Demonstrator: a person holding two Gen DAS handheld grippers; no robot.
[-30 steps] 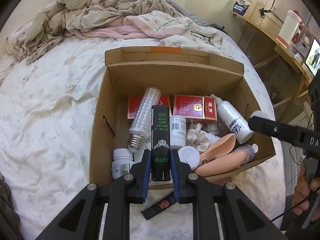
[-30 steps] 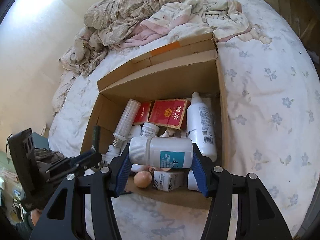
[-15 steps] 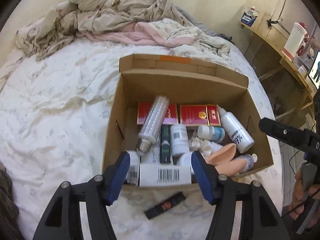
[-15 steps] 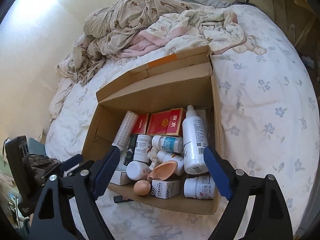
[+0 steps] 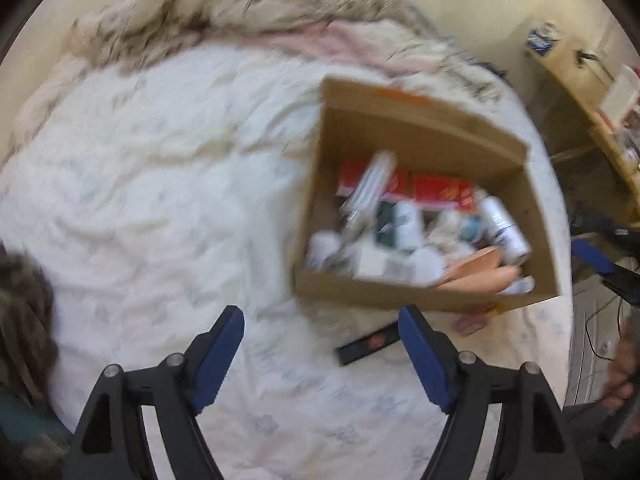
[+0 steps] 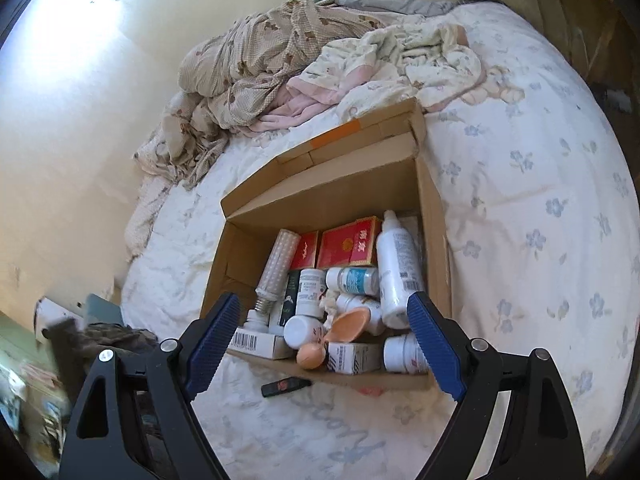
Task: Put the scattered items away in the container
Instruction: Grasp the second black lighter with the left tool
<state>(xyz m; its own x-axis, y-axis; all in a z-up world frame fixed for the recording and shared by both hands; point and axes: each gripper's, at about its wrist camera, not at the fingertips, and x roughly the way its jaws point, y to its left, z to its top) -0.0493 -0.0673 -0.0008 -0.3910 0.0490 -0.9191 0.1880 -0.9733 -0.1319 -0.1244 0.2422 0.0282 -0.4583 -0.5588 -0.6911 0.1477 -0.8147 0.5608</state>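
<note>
A bed with a white, pale-blue-flowered cover (image 6: 520, 208) fills most of both views, and crumpled beige and pink bedding (image 6: 280, 68) is heaped along its far edge in the upper middle of the frame. Behind it stands a plain cream wall (image 6: 80, 92), washed by a bright patch of light in the upper left of the right wrist view. In the upper right of the blurred left wrist view a wooden shelf (image 5: 580, 92) runs along the wall, carrying small things too smeared to identify.
</note>
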